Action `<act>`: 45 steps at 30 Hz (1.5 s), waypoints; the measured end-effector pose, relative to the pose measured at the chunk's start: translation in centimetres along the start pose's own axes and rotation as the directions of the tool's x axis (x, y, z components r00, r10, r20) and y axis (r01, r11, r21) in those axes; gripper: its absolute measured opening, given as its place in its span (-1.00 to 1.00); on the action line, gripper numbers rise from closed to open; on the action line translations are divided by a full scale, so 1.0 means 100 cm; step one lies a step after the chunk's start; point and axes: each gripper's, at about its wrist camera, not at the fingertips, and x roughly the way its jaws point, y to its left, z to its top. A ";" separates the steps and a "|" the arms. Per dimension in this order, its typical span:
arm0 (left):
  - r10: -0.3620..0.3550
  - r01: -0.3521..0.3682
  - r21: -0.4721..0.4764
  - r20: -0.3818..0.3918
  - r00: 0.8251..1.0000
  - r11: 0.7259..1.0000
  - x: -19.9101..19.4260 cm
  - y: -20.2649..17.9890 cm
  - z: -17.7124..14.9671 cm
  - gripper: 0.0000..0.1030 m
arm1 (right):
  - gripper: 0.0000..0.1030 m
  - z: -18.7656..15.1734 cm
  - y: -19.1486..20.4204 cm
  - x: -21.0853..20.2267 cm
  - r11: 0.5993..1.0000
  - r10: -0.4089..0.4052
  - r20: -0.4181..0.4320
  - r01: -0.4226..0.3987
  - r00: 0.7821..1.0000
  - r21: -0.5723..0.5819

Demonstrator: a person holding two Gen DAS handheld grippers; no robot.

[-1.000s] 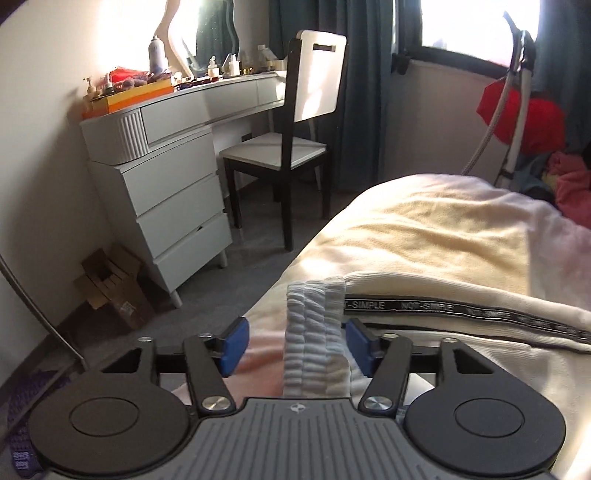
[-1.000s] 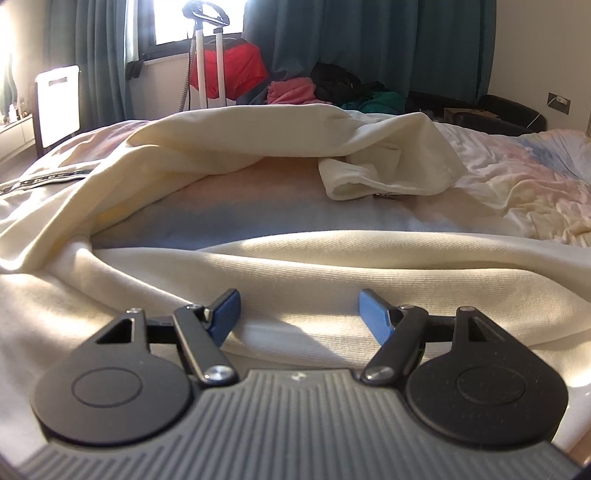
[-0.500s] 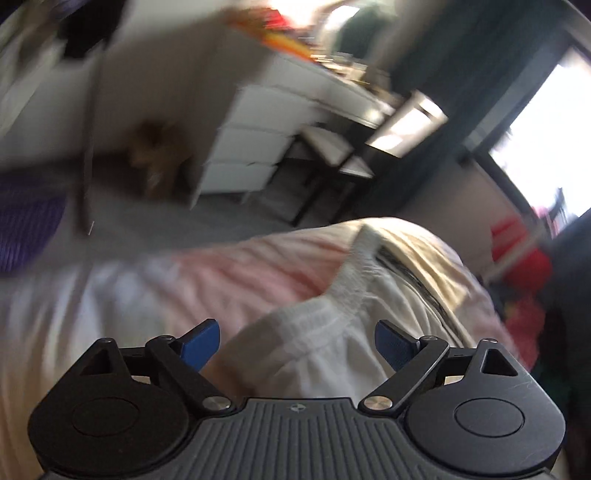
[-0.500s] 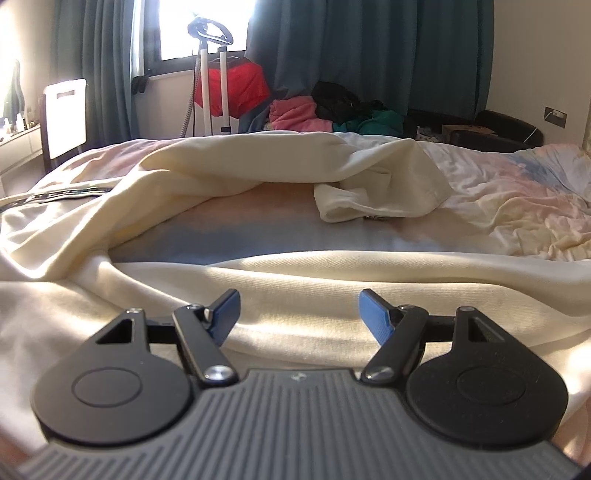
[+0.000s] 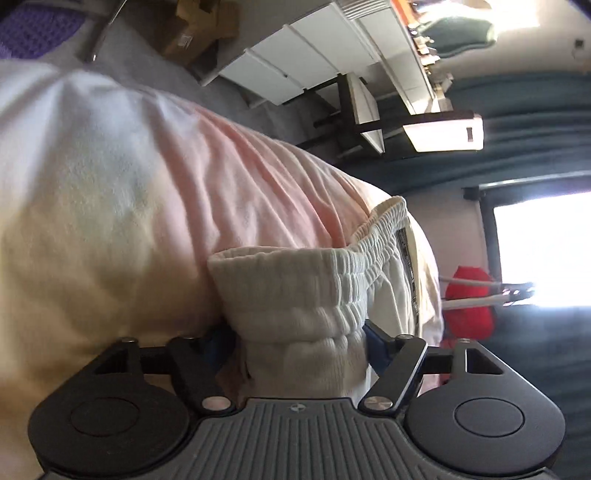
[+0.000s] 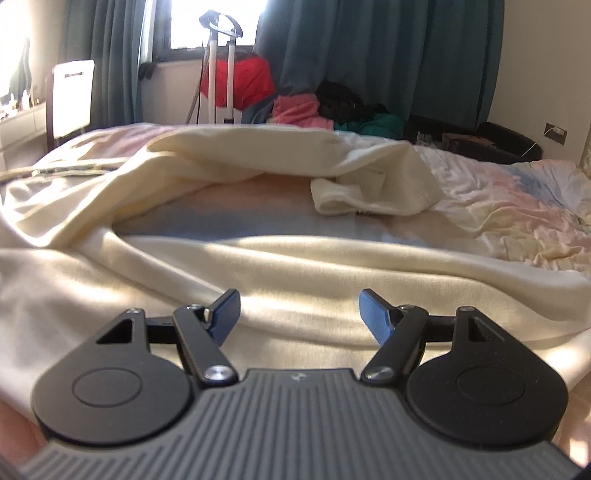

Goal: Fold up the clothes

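Cream trousers with an elastic ribbed waistband (image 5: 317, 295) and a black lettered side stripe (image 5: 406, 254) lie on the pastel bed sheet (image 5: 147, 184). My left gripper (image 5: 297, 347) is rolled onto its side, so the room looks tipped over. Its jaws are closing, and the bunched waistband fills the gap and touches both blue pads. In the right wrist view the cream trousers (image 6: 258, 266) spread across the bed in loose folds, one leg end (image 6: 343, 199) doubled over further back. My right gripper (image 6: 299, 314) hovers open just above the cloth, with nothing pinched.
A white dresser (image 5: 314, 66) and a dark-framed chair (image 5: 424, 136) stand beside the bed, with a cardboard box (image 5: 199, 29) on the floor. Beyond the far edge are a steamer stand (image 6: 221, 66), a red bag (image 6: 240, 81) and a pile of clothes (image 6: 332, 110) against teal curtains.
The left gripper swung sideways and rolled about a quarter turn. It opened wide off the waistband midway, then closed on a thicker bunch of it. The right gripper rose slightly and stayed open.
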 end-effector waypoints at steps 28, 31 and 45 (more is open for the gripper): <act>0.055 -0.361 0.775 0.391 0.919 0.519 -0.067 -0.096 -0.135 0.65 | 0.42 0.015 -0.038 -0.014 0.974 0.082 -0.057 -0.068 0.995 0.216; -0.035 -0.294 0.857 0.339 0.940 0.423 -0.067 -0.114 -0.168 0.66 | 0.42 0.020 -0.050 -0.021 0.957 0.103 -0.031 -0.091 0.994 0.276; -0.247 0.015 0.973 0.044 0.968 0.229 0.027 -0.160 -0.310 0.70 | 0.41 0.027 -0.077 -0.009 0.895 0.202 0.098 -0.224 0.975 0.385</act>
